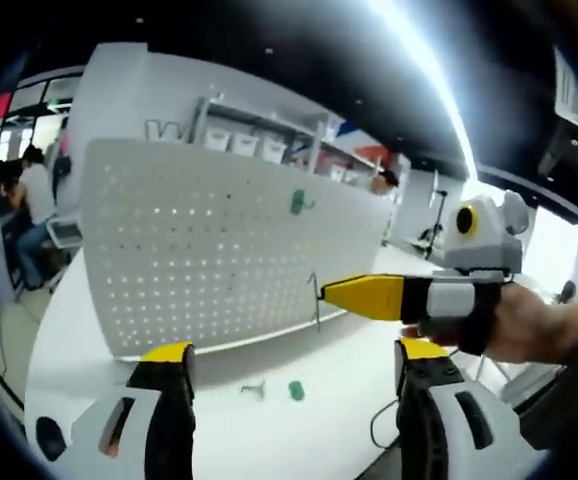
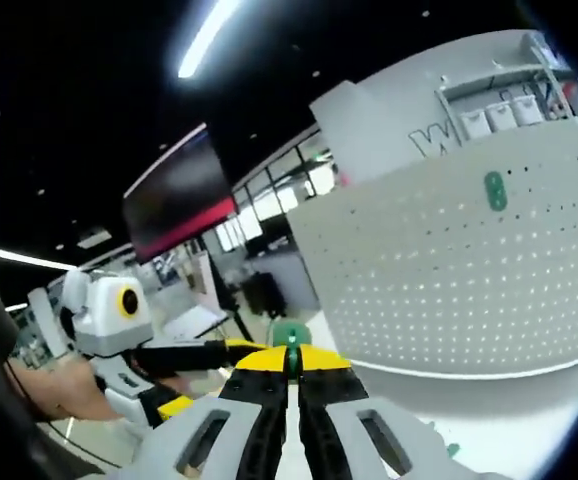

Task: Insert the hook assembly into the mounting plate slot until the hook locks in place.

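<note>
In the left gripper view, your left gripper stands wide open and empty above the table; a green hook lies there below the pegboard. In the right gripper view, your right gripper is clamped on a green hook assembly.

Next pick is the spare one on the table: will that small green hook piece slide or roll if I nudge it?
The green hook piece looks small and light, so a nudge would probably slide it across the smooth white table. It lies apart from the thin metal hook. Its shape is too small to judge rolling.
</note>
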The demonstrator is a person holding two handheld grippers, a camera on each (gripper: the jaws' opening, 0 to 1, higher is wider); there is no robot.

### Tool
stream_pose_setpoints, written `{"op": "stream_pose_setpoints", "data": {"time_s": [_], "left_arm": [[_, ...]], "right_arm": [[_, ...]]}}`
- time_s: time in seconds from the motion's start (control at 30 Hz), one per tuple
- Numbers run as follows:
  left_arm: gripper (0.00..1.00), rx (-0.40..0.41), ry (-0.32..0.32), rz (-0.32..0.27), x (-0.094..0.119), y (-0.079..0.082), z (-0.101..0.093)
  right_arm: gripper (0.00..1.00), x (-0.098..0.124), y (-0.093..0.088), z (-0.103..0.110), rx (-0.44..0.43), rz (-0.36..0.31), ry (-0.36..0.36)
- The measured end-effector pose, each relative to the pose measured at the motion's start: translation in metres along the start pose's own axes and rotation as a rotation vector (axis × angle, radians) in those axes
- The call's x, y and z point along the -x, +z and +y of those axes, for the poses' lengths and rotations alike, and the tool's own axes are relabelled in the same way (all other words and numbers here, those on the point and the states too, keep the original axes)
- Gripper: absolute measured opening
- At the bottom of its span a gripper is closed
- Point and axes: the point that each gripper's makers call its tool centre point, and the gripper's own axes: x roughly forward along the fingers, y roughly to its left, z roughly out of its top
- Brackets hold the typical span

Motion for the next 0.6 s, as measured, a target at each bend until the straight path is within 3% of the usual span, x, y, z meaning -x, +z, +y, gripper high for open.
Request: {"op": "stream_pose_setpoints", "data": {"time_s": [0.37,0.6], "left_arm": [[1.0,-0.016,-0.06,-0.023,0.007,0.018,-0.018],[1.0,0.039,-0.094,-0.045,0.01,0.024,-0.026]], "right_arm": [[0.0,0.006,0.007,-0.015,0.027,-0.026,-0.037],[0.0,0.013,0.012,-0.029,0.034,-0.06,-0.074]]}}
